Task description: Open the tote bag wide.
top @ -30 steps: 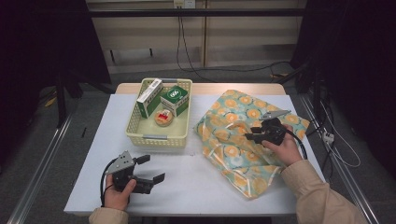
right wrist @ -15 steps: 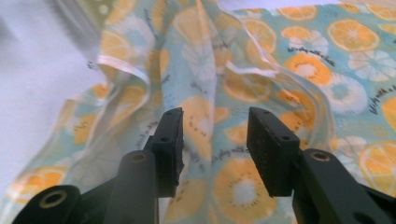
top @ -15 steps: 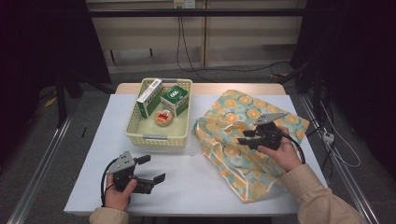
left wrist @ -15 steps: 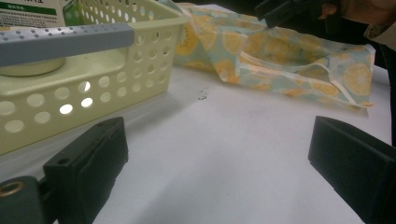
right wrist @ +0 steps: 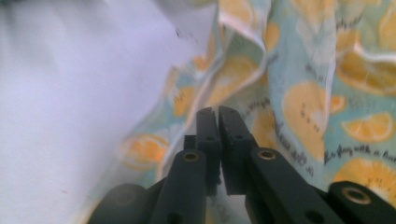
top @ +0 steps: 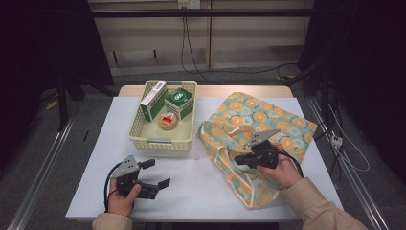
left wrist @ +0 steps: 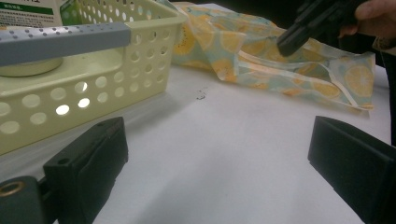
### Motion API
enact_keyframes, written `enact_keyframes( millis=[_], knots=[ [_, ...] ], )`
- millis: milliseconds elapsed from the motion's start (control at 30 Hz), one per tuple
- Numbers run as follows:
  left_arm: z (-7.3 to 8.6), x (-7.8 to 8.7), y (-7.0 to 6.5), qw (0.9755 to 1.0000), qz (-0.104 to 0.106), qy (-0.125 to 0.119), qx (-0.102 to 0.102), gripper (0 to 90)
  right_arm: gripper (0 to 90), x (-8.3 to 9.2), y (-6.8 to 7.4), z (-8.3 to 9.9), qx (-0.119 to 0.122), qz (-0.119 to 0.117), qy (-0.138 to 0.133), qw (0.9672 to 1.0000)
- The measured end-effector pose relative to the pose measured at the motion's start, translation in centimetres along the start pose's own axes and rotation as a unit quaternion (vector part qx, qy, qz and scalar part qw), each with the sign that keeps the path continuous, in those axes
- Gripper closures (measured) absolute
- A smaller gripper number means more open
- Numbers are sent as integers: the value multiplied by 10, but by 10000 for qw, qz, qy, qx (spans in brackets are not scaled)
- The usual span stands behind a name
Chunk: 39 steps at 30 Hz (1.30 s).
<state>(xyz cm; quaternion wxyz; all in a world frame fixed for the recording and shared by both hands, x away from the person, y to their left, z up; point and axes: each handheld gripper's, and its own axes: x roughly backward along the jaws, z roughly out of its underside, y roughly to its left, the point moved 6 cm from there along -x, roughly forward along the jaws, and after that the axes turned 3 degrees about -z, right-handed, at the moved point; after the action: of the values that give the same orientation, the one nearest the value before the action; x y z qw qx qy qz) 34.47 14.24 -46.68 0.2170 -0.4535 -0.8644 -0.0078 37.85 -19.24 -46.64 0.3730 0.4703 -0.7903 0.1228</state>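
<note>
White covers the desk [top: 210,191], which carries everything else. Orange-slice print on pale teal marks the bag [top: 268,120], a soft, crumpled carrier lying flat under and ahead of the right gripper [top: 238,158], with its loose handle strap [top: 210,132] curling toward the basket. In the right gripper view the bag's folds [right wrist: 299,93] spread beyond and to both sides of the jaws, with bare desk off to their left. Those jaws have just been closing and now stand almost together, a thin slit between the pads; whether any cloth is nipped at the tips I cannot tell, as nothing shows plainly between them. The right hand [top: 280,170] rests on the bag behind them. Next in size is the pale yellow perforated basket [top: 143,136], well apart from the right jaws and just ahead of the left ones; in the left gripper view its wall [left wrist: 93,84] rises ahead and left of the jaws. It holds two green and white cartons [top: 178,101] standing at the back and a small round tub [top: 167,120] in front of them. The left gripper [top: 157,173], held in the left hand [top: 122,199] near the desk's front edge, has its jaws spread wide with only bare desk between them.
</note>
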Motion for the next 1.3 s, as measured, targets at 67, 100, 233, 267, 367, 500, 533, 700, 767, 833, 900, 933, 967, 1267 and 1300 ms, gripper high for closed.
enact_keyframes(
  millis=[67, 100, 233, 267, 367, 500, 533, 700, 767, 833, 900, 933, 967, 1267, 1300],
  knots=[
    [0, 0, -1, 10000, 13, -14, 3, 47, 831, -4, -10, 7, -93, 169, 130, 9997],
    [0, 0, -1, 10000, 14, -21, 7, 47, 811, -4, -16, 10, -181, 262, 112, 9994],
    [0, -1, 0, 10000, 2, -17, 38, 47, 656, 0, -42, 17, -278, 807, 78, 9963],
    [-1, -1, 0, 10000, 36, -32, 33, 47, 626, 1, -48, 19, -291, 893, 62, 9956],
    [-1, -2, -2, 10000, 35, -16, 12, 47, 523, 2, -65, 26, -430, 1122, -7, 9928],
    [-1, -3, -2, 10000, 35, -8, 35, 47, 410, 1, -74, 32, -620, 1221, -94, 9905],
    [-1, -3, -2, 10000, 40, -13, 31, 47, 412, 1, -76, 32, -616, 1278, -97, 9898],
    [-2, -6, -5, 10000, 89, -11, 8, 47, 506, 1, -82, 33, -606, 1276, -203, 9898],
    [-4, -8, -7, 9999, 111, 6, -14, 47, 572, 1, -83, 32, -643, 1291, -185, 9894],
    [-6, -11, -10, 9999, 135, -19, 2, 47, 676, 1, -84, 31, -635, 1325, -162, 9890],
    [-8, -14, -12, 9999, 134, 4, -22, 46, 787, 2, -85, 30, -623, 1369, -140, 9885],
    [-9, -15, -14, 9999, 127, 23, -66, 46, 842, 2, -86, 30, -639, 1408, -112, 9879],
    [-12, -17, -15, 9999, 151, 1, -67, 46, 885, 2, -86, 30, -688, 1394, -110, 9878],
    [-36, -50, -37, 9998, 158, 56, -47, 52, 900, 3, -76, 17, -911, 1184, -85, 9887],
    [-38, -55, -40, 9998, 172, 103, -86, 54, 900, 2, -73, 16, -902, 1149, -94, 9892]
  ],
)
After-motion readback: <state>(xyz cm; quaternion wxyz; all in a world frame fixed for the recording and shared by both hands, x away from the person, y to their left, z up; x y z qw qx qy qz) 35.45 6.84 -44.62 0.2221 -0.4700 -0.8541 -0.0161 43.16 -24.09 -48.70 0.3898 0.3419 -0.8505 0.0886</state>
